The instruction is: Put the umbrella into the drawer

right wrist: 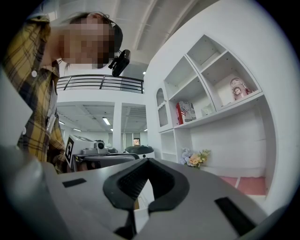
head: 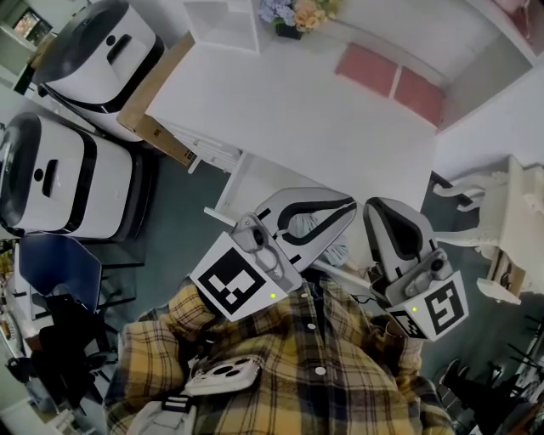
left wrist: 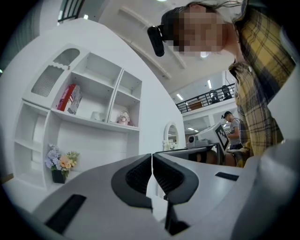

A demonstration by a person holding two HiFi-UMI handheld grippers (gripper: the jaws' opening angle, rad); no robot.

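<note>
Hovering clenched, empty: left gripper, right gripper; drawer only in head view.

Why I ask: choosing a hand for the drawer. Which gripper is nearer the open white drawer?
Left. The left gripper hangs just right of the drawer in the head view; the right gripper sits farther right, beyond it.

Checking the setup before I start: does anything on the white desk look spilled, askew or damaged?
Nothing stands out. The white desk looks tidy: the flowers stand upright in their pot at its back edge, and the two pink mats lie flat side by side. No spill or damage shows.
</note>
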